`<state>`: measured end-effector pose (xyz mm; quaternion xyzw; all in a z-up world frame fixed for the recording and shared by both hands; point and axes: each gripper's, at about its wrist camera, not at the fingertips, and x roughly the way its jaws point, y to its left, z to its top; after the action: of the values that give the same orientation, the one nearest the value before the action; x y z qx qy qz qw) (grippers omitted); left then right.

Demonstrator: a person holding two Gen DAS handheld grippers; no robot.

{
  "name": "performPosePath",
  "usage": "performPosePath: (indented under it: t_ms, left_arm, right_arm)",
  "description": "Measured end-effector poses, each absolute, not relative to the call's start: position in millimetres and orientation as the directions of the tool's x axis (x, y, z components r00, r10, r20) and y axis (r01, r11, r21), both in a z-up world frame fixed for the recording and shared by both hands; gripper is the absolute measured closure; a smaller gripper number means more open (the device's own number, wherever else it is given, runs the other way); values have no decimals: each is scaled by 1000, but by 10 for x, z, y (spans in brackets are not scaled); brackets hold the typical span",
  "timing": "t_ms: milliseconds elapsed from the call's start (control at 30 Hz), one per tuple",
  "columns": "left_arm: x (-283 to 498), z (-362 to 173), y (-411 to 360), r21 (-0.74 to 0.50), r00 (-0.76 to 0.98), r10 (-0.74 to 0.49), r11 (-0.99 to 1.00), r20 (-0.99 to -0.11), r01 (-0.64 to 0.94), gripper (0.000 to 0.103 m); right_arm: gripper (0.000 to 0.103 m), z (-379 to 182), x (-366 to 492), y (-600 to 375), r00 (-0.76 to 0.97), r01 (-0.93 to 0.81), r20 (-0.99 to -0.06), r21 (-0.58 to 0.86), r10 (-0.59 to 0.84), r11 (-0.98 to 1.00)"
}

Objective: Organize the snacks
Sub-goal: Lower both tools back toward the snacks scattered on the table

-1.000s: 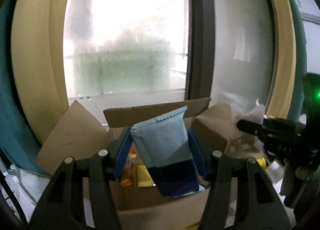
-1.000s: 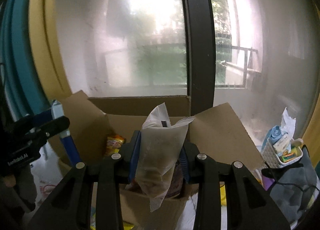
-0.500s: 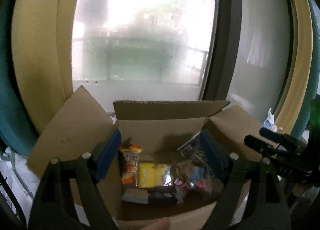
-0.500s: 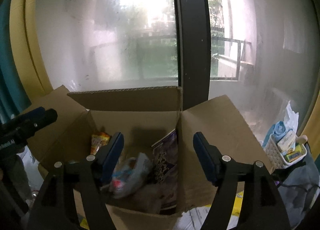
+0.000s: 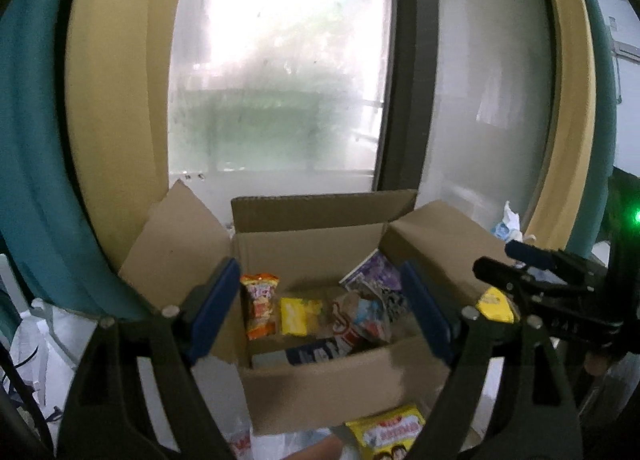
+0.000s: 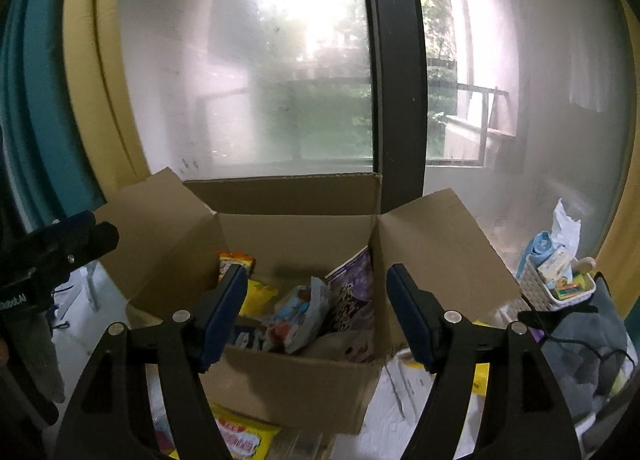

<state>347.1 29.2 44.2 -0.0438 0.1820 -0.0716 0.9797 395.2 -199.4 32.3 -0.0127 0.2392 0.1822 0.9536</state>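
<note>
1. The left gripper [image 5: 320, 312] and the right gripper [image 6: 316, 312] both stand wide with nothing between the pads.
2. Just past them, the open cardboard box [image 5: 332, 384] holds the snack packets [image 5: 296, 316], orange, yellow and purple.
3. Behind the box stands a frosted window [image 6: 248, 71].

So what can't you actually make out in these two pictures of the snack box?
- Bottom of the cardboard box: both views, hidden by its near wall and the piled snacks.
- Yellow packet in front of the box: left view, cut off by the lower edge; its print is blurred.
- Purple packet: right view, lettering too blurred to read.
- White basket: right view, contents too small to name.
</note>
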Motion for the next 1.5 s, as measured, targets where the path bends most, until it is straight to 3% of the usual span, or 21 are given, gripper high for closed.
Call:
performPosePath:
  t_ms: [533, 1500]
  left_arm:
    - [2842, 256, 267, -126, 898, -200, 978, -391, 163, 19]
    - [2161, -811, 287, -155, 762, -246, 969, -600, 191, 19]
  right_arm:
    - [28, 217, 3293, -2071, 799, -364, -486, 77, 354, 928]
    - [28, -575, 2494, -2165, 697, -335, -614, 179, 371, 925]
